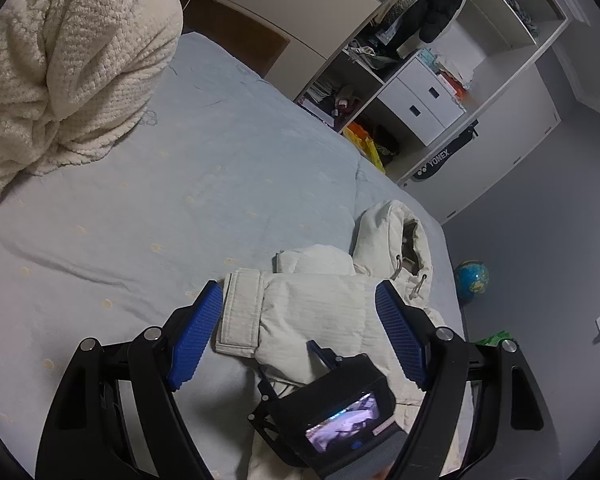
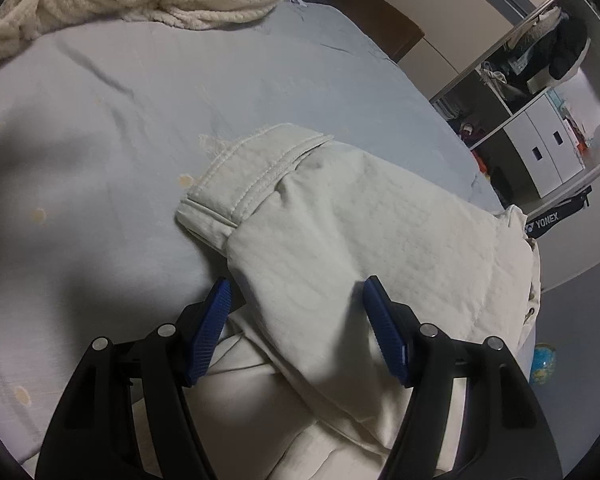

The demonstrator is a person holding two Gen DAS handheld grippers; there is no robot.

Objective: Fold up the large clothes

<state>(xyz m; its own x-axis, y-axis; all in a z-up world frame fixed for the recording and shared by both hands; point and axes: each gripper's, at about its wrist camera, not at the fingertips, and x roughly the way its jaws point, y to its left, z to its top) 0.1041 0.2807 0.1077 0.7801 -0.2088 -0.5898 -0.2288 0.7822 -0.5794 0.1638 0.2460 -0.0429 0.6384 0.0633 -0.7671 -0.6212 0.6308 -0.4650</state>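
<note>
A cream padded hooded jacket (image 1: 308,312) lies on the light blue bed (image 1: 220,168). One sleeve with its cuff (image 1: 240,312) is folded across the body, and the hood (image 1: 400,240) lies toward the bed's far edge. My left gripper (image 1: 300,292) is open above the sleeve, its blue pads (image 1: 196,340) wide apart. The right gripper's camera body (image 1: 340,412) shows below it, over the jacket. In the right wrist view the sleeve (image 2: 360,232) and cuff (image 2: 244,184) fill the middle. My right gripper (image 2: 296,284) is open, its jaws on either side of the sleeve, holding nothing.
A cream knitted blanket (image 1: 60,60) is heaped at the head of the bed. An open white wardrobe (image 1: 440,80) with clothes and drawers stands beyond the bed. A Yonex bag (image 1: 440,160) and a globe (image 1: 472,276) are on the floor beside it.
</note>
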